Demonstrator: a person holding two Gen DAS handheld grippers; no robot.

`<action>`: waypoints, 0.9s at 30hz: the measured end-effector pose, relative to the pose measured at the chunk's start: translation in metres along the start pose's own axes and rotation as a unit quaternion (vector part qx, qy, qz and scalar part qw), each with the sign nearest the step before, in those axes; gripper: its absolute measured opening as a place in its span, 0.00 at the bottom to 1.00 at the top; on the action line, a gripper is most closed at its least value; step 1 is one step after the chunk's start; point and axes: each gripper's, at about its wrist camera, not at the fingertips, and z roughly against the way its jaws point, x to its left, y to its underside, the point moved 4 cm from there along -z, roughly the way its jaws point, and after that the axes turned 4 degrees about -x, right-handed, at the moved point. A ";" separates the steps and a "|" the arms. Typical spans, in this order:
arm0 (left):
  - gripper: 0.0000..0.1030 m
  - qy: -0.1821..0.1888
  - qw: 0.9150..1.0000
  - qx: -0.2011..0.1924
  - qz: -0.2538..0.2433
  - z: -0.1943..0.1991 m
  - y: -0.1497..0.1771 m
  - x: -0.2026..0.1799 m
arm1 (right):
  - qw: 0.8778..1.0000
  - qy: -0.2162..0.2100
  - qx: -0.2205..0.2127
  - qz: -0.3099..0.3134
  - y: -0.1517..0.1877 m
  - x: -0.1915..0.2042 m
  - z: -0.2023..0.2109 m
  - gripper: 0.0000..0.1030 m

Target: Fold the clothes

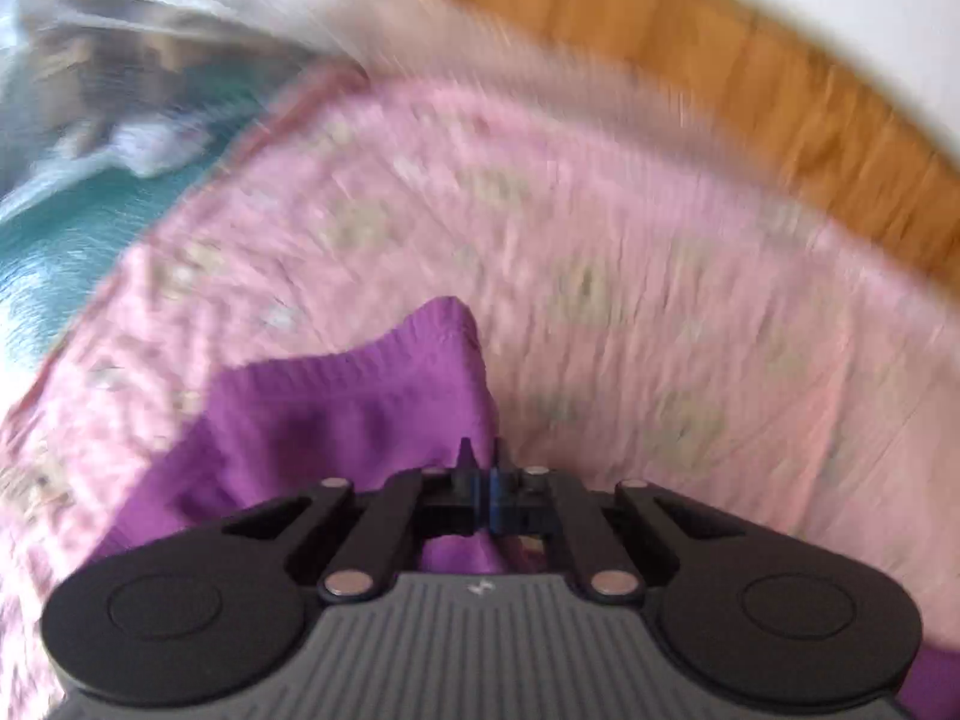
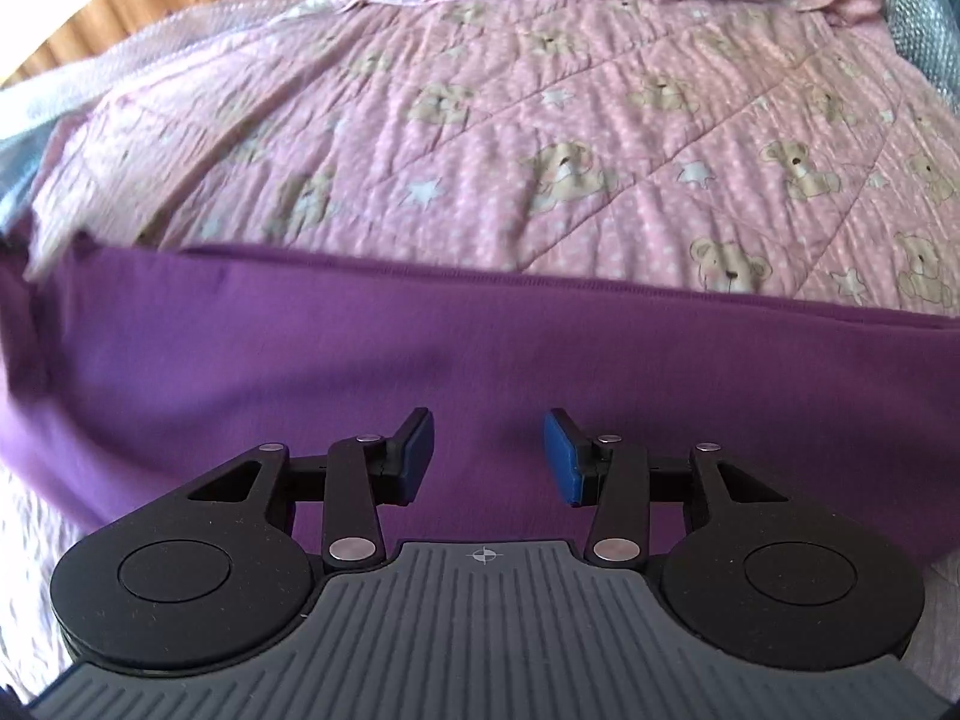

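Your left hand-held gripper (image 1: 485, 468) pinches the purple knit garment (image 2: 420, 360); your right hand-held gripper (image 2: 487, 456) hovers half-open, empty, the garment's long hem running nine-to-three at twelve o'clock.

Left wrist view heavily motion-blurred: pink quilt (image 1: 600, 252) pattern smeared, motifs unreadable. Teal patch (image 1: 78, 240) at left edge and clear streaked material (image 1: 150, 6) above it too blurred to identify. Purple garment (image 1: 336, 414) cut off by lower frame edge, partly hidden behind left tongs (image 1: 483, 468); pinched fabric between pads mostly hidden. Right wrist view: purple garment (image 2: 420, 360) runs out of frame at left and right, left end blurred; lower part hidden behind right tongs (image 2: 487, 456) body. Quilt's (image 2: 540, 138) far corners cropped.
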 end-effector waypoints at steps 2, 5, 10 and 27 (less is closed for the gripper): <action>0.03 -0.007 0.997 -0.010 0.082 0.046 0.012 0.051 | 1.000 0.018 0.021 0.001 0.013 0.001 -0.005 0.49; 0.06 0.005 0.985 0.032 0.168 0.064 0.056 0.119 | 0.999 0.040 0.023 0.012 0.020 0.005 -0.007 0.52; 0.25 0.037 0.974 0.042 0.218 0.064 0.081 0.160 | 0.997 0.077 0.013 0.018 0.005 0.016 0.003 0.53; 0.10 0.041 0.982 0.050 0.176 0.014 0.070 0.182 | 0.984 -0.166 -0.014 0.066 -0.109 0.214 -0.027 0.56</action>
